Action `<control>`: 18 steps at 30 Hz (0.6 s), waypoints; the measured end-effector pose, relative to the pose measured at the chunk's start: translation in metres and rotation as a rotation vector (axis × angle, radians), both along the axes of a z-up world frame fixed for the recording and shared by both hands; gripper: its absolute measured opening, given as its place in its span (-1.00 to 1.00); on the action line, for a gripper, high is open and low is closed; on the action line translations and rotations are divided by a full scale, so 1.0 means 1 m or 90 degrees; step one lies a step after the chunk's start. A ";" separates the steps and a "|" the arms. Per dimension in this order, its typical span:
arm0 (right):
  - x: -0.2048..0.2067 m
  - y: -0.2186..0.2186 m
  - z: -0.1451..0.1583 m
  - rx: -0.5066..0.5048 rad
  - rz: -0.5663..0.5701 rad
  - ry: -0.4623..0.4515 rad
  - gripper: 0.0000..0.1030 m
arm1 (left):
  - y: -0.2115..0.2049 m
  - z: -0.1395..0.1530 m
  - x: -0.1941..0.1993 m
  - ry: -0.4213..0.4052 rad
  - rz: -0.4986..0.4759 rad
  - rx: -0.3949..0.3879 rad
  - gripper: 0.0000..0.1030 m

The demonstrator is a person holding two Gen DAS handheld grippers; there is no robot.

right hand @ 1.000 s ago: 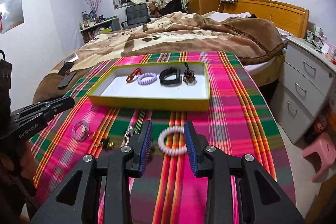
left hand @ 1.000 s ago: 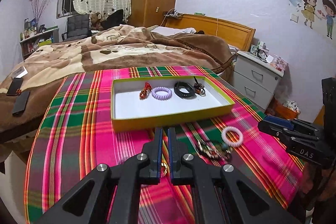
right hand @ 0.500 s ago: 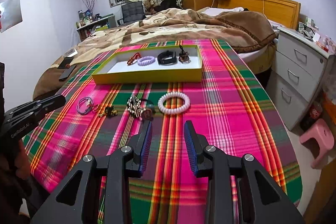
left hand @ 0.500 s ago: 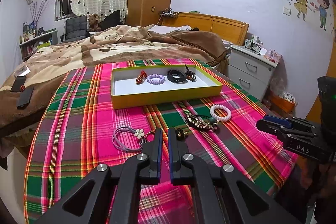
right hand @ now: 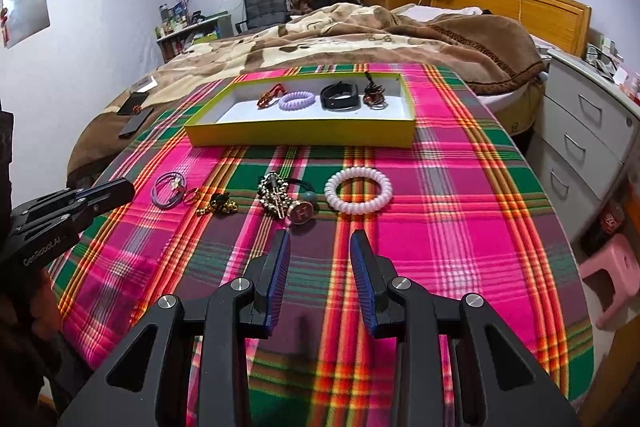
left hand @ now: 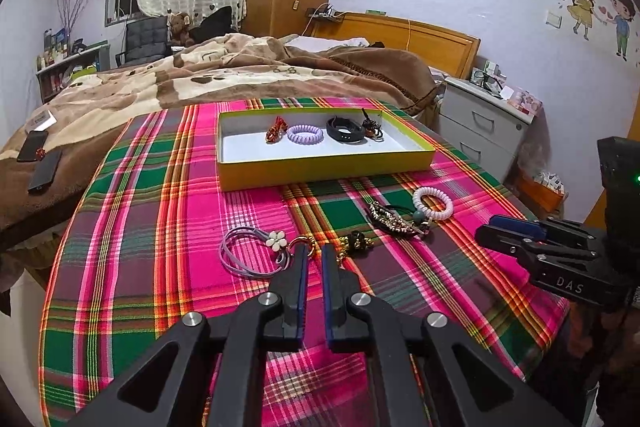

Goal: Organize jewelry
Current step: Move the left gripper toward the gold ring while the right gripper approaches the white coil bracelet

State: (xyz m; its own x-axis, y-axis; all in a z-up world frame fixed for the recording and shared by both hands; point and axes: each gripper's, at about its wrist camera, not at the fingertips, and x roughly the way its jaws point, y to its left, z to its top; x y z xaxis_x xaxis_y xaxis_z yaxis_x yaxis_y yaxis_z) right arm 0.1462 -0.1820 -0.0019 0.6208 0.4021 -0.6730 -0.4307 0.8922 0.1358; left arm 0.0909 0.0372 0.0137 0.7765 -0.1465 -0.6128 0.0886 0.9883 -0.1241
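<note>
A yellow-green tray on the plaid cloth holds a red piece, a lilac spiral tie, a black band and a dark tassel. Loose on the cloth nearer me lie a lilac flower bracelet, a small gold ring, a black-gold bead piece, a beaded clip and a white spiral tie. My left gripper hovers just short of the ring and bracelet, its jaws opening with nothing between them. My right gripper stands open and empty short of the clip and white tie.
A bed with a brown blanket lies beyond the table. Grey drawers and a pink stool stand to the right. Phones rest on the blanket at the left. The cloth's near edge drops off close to me.
Both grippers have drawn back from the tray and sunk, bringing the loose pieces into view ahead. The left jaws have parted a little; the right jaws keep their gap.
</note>
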 end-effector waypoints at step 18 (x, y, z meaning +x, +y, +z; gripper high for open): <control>0.032 0.012 -0.010 0.000 0.005 0.036 -0.38 | -0.019 -0.020 0.047 0.073 -0.070 -0.035 -0.64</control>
